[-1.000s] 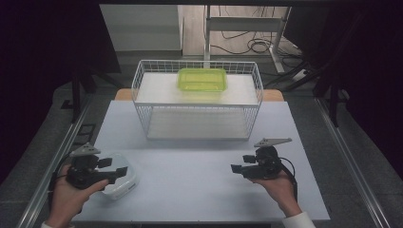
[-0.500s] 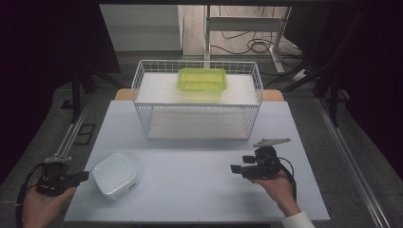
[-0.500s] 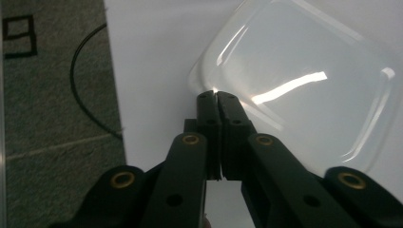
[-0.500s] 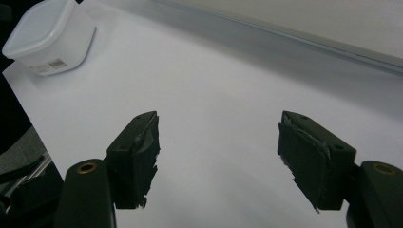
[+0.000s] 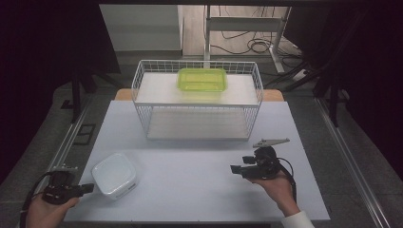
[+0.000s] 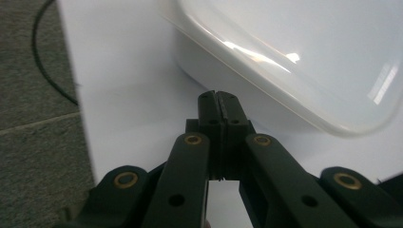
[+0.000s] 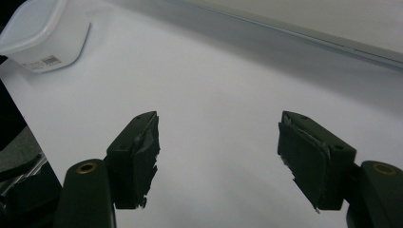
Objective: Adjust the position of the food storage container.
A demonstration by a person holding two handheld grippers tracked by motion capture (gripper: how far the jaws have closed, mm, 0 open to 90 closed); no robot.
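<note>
The white lidded box (image 5: 114, 175) sits near the front left corner of the table (image 5: 199, 185), just beside our left gripper (image 5: 88, 189), whose jaws are pressed together with nothing between them; in the left gripper view the tips stop just short of the box's side wall (image 6: 223, 71), and we cannot tell whether they touch it. Our right gripper (image 5: 235, 168) hovers over bare tabletop well apart from the box, jaws spread wide and empty (image 7: 218, 156).

We judge the box to be light, thin-walled plastic: stiff enough to hold its shape, yet glossy and rounded at the corners, so it may slide on the smooth table or slip from the pads. The overhanging lip of the lid (image 6: 294, 52) looks like the surest place to take hold, or else a grip across one straight wall below it (a squeeze on the lid alone might pop it off). The walls are milky and we cannot see what, if anything, is inside.

Farther back stands a white wire basket (image 5: 142, 85) with a shelf board across it; a yellow-green tray (image 5: 202, 80) rests on that board, toward its far edge, and appears empty. The space beneath the shelf looks empty too.
</note>
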